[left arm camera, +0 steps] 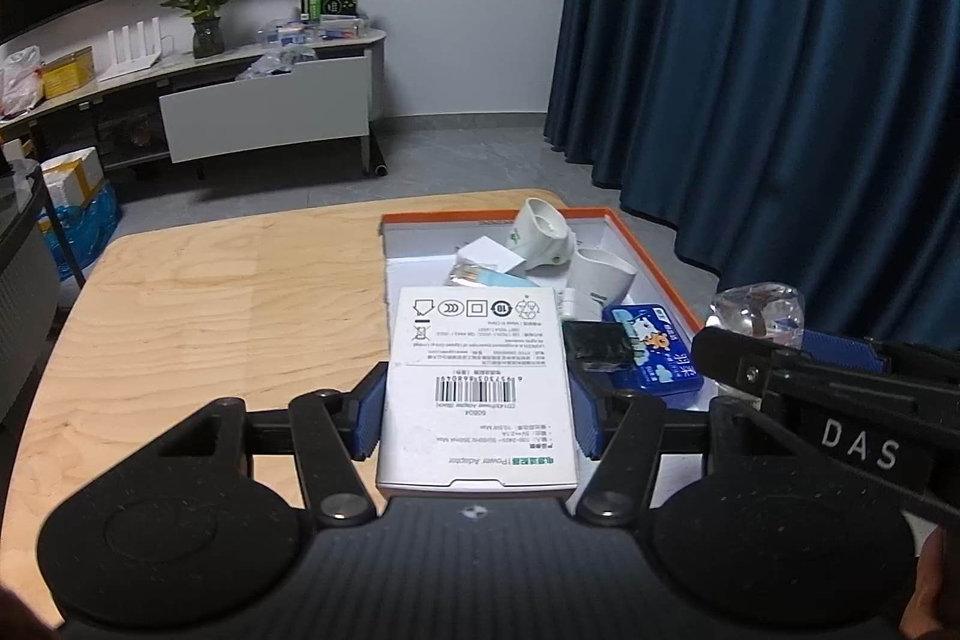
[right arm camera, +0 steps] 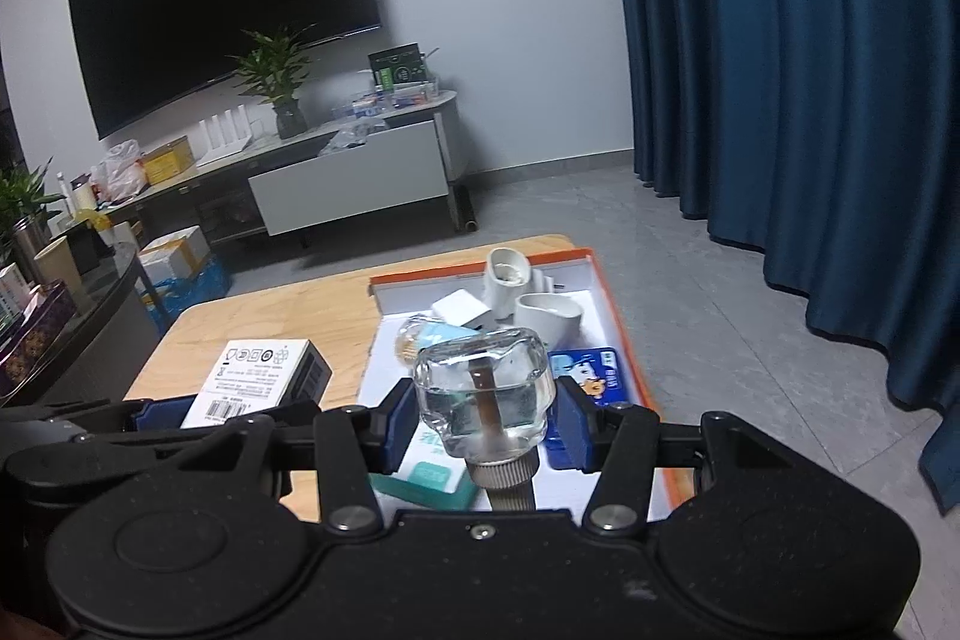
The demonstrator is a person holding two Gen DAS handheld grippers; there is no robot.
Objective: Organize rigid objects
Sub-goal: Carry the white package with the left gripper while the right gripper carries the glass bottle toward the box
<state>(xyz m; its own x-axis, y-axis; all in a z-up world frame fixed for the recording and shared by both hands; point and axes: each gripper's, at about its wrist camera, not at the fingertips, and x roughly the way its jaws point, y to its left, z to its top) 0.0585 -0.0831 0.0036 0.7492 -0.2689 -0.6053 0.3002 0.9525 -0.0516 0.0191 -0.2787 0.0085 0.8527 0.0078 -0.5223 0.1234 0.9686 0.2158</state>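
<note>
A white power-adapter box, barcode side up, sits clamped between the blue pads of the left gripper, held above the near-left corner of an orange-rimmed tray on a wooden table. To the box's right, the right gripper pinches a clear glass bottle with liquid and a brown wick inside, its threaded neck pointing back toward the camera, poised over the tray's near end.

Both loads look ready to set down. Done well, the judgement runs, each should be lowered level into bare tray floor and the jaws opened only once the item rests, the bottle going first and gently, since glass is unforgiving.

Inside the tray, beyond the box, lie two white cups tipped on their sides, a small white cube-shaped plug, a blue illustrated tin, a dark square item and what may be a teal-and-white carton, partly hidden.
</note>
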